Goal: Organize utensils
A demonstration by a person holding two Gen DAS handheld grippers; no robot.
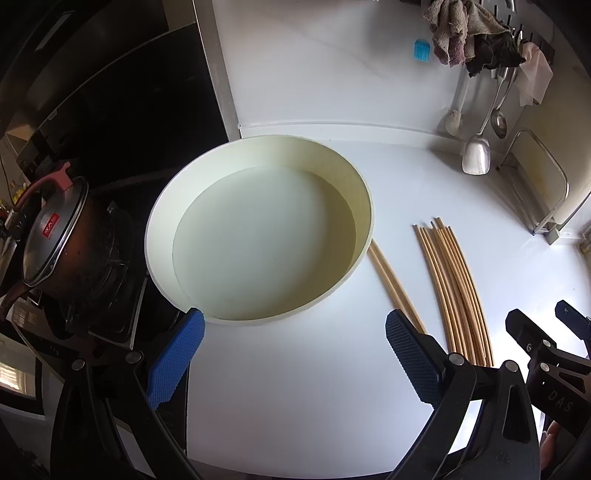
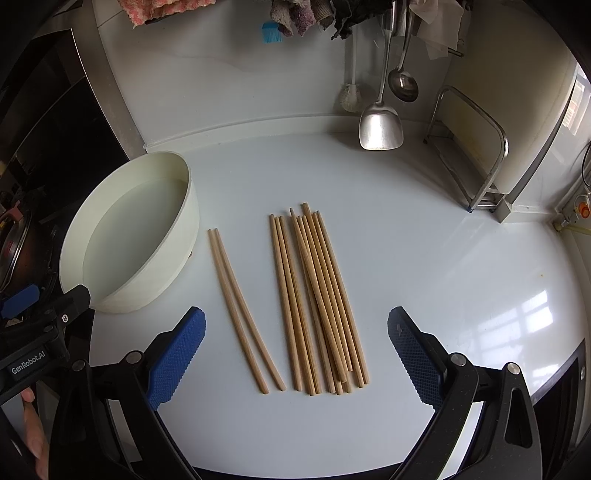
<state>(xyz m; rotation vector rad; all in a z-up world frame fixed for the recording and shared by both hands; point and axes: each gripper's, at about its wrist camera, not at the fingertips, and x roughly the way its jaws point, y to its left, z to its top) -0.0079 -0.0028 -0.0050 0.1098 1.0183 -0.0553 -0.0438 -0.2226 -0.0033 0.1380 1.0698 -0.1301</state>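
- The chopsticks lie on the white counter [image 2: 424,258] in two groups: a pair [image 2: 243,310] just right of the bowl [image 2: 173,258], and a bundle [image 2: 319,302] a little further right, apart from the pair.
- Count: two in the pair; the bundle looks like about ten, but the sticks overlap and cross, so the exact number is uncertain.
- One cream bowl, round and empty, stands upright at the counter's left edge beside the stove; the pair's far tips sit close to its wall.
- Two grippers hover above the counter, both tilted steeply down. The right gripper [image 2: 295,354] has its jaws wide apart over the near ends of both groups, holding nothing. The left gripper [image 1: 295,350] is likewise spread wide and empty, in front of the bowl.
- Risk: the sticks are thin, round and smooth, so a pinch on the bundle probably catches only some and rolls or scatters the rest.
- Risk: the crossed sticks on top may pivot and slip out if gripped near one end.
- Risk: the bowl looks light; a nudge from the left gripper could slide it toward the pot [image 1: 55,236] on the stove.
- Behind, against the wall: one spatula [image 2: 380,125], one ladle [image 2: 403,83], one white brush [image 2: 351,96], one blue brush [image 2: 272,32], one rack [image 2: 476,155].
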